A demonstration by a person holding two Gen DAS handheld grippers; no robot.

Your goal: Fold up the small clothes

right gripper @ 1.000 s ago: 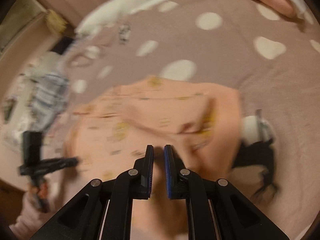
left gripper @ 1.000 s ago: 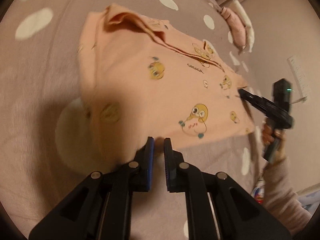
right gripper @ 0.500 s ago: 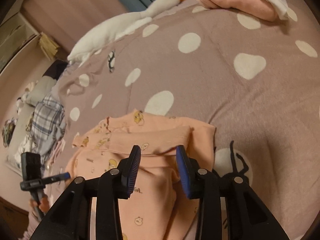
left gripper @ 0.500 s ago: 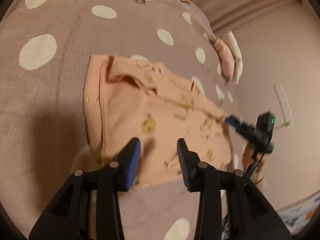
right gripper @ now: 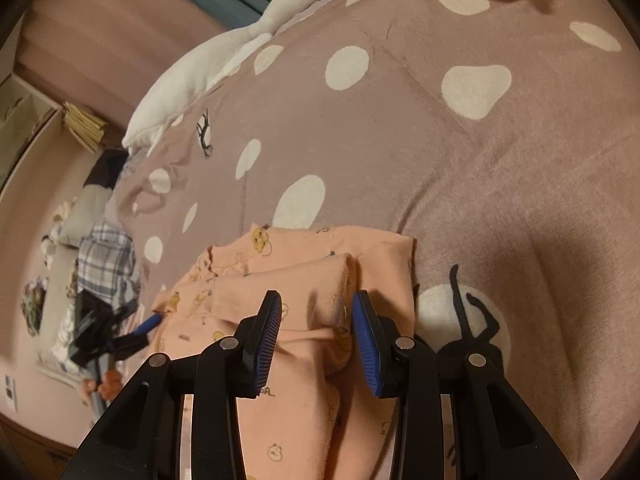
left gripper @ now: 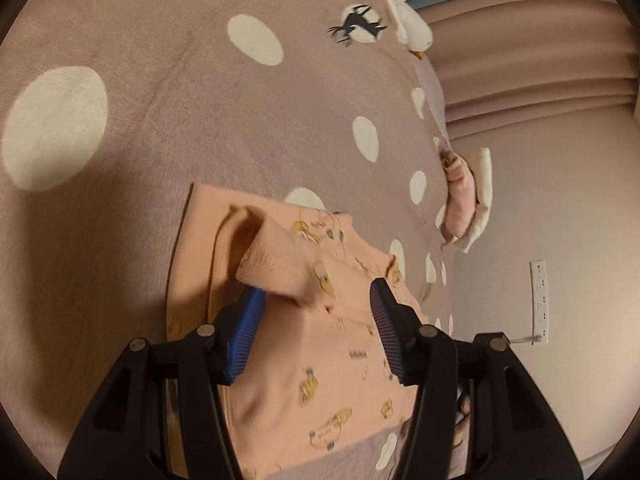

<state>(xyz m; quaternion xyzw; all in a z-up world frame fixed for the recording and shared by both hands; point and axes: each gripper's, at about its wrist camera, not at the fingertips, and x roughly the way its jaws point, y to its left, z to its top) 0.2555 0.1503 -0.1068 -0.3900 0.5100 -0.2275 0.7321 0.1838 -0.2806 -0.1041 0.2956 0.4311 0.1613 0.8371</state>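
Observation:
A small peach garment with yellow chick prints lies partly folded on the mauve polka-dot blanket. It also shows in the right wrist view. A sleeve is folded across its body. My left gripper is open, its blue pads either side of the sleeve fold, holding nothing. My right gripper is open over the garment's folded edge, empty. The left gripper also shows at the garment's left edge in the right wrist view.
A white goose plush lies at the blanket's far edge. Folded pink and white clothes sit at the blanket's side. A plaid cloth pile lies beyond the bed. A wall with a power strip is on the right.
Both grippers went from shut to wide open. Both have moved in closer over the garment, which now lies still with the sleeve folded across it.

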